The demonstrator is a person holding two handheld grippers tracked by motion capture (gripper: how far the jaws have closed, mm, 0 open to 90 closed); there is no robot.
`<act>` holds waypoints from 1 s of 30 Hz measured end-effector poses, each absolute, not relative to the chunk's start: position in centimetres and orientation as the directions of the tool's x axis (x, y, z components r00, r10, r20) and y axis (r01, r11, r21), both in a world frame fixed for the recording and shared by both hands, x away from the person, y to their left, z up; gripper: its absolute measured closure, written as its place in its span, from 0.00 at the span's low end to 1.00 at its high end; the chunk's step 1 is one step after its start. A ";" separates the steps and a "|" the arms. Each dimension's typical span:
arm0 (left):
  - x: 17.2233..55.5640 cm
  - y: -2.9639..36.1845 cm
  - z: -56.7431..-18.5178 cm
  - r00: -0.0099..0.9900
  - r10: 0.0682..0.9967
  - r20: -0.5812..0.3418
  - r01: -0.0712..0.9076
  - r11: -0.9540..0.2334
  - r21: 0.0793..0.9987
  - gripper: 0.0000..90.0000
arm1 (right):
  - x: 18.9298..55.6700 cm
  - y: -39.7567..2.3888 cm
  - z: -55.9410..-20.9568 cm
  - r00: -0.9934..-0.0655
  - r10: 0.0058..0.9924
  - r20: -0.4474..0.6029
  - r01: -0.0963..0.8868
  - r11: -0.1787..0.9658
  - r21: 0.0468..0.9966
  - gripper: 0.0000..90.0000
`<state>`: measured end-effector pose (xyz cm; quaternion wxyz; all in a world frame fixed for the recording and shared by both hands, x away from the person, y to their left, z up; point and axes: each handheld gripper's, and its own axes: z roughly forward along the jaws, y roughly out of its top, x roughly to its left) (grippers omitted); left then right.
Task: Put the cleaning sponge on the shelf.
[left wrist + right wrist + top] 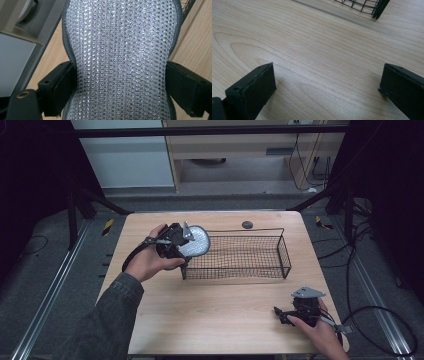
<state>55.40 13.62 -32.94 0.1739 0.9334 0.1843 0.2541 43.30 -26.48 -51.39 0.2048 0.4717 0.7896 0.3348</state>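
Wood tabletop (215, 320) under everything. Right claw (280, 313) rests low at the near right edge, jaws wide apart with nothing between them but bare wood; basket (362, 6) corner sits ahead of it, well apart.

Left claw (186, 251) is clamped on the pad (120, 60): silver sparkly mesh face, grey bound edge, waisted outline. Jaws pinch it at the narrow waist, one on each side edge. From the high view the pad (196, 241) is held up off the tabletop, standing roughly on edge at the basket's (285, 254) left end, just at or over the rim; can't tell if it touches the wire.

Handling, my read: light, soft textile, probably padded, so it will flex and flop beyond the claw rather than stay rigid. Woven face gives decent friction, slip unlikely. Not fragile, but the mesh could snag on wire ends. Waist grip looks right: narrowest span, bound edges take the squeeze. Basket is open black wire, empty as far as I can see.
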 end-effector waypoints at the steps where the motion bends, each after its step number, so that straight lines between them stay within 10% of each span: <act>1: 55.4 13.6 -32.9 0.803 0.432 0.410 0.256 -0.872 0.418 0.14 | 43.3 -26.5 -51.4 -0.472 0.882 -0.009 0.607 0.332 0.722 0.00; 30: 57.2 10.7 -33.6 0.818 0.398 0.415 0.228 -0.887 0.402 0.14 | 43.3 -26.5 -51.4 -0.473 0.881 -0.010 0.607 0.334 0.721 0.00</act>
